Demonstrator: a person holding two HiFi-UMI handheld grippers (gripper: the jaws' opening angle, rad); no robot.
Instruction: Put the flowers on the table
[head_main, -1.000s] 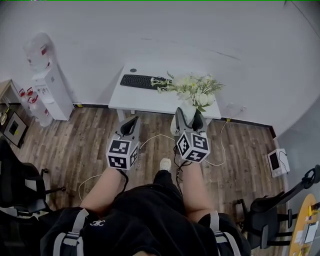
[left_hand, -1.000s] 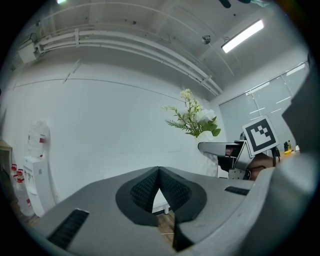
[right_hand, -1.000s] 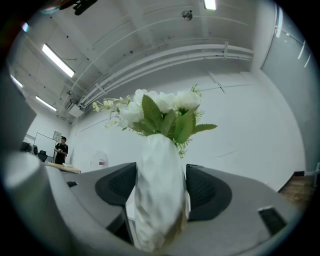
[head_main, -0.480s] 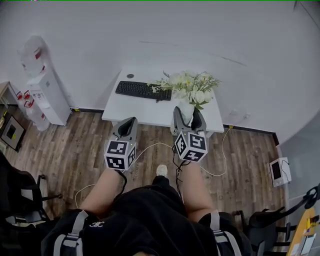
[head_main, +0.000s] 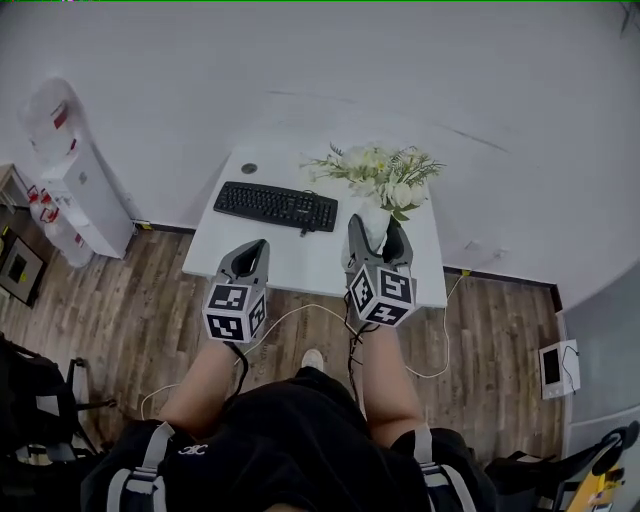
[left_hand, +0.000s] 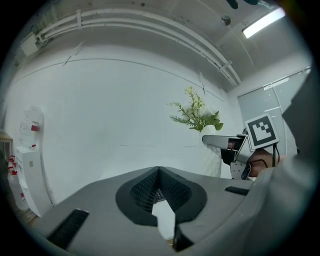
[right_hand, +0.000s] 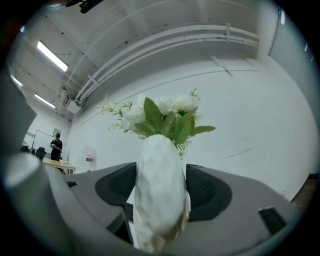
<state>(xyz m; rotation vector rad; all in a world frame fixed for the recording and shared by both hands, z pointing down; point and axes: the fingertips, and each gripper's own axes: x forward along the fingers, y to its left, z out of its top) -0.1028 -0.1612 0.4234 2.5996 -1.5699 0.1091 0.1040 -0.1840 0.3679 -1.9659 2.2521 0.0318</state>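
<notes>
The right claw (head_main: 378, 228) was closed on a white vase (head_main: 374, 221), its two jaws set wide and pressed against the vase's opposite sides. In the right gripper view the faceted white vase (right_hand: 160, 190) was seen upright between the dark ribbed pads (right_hand: 205, 187), filling the gap between them. The flowers (head_main: 375, 175), white blooms with green leaves, were carried in the vase's mouth and were spread above the jaws (right_hand: 162, 117).

In the head view the vase and flowers were seen over the right part of the white bench (head_main: 310, 262), to the right of a black keyboard (head_main: 275, 207) that lay on it. Whether the vase's base touched the bench could not be told, as it was hidden by the claw.

The left claw (head_main: 255, 250) was held beside the right one, over the bench's near edge, and nothing was gripped in it. In the left gripper view its jaws (left_hand: 159, 172) were seen brought together at their tips, with only the white wall behind them.
</notes>
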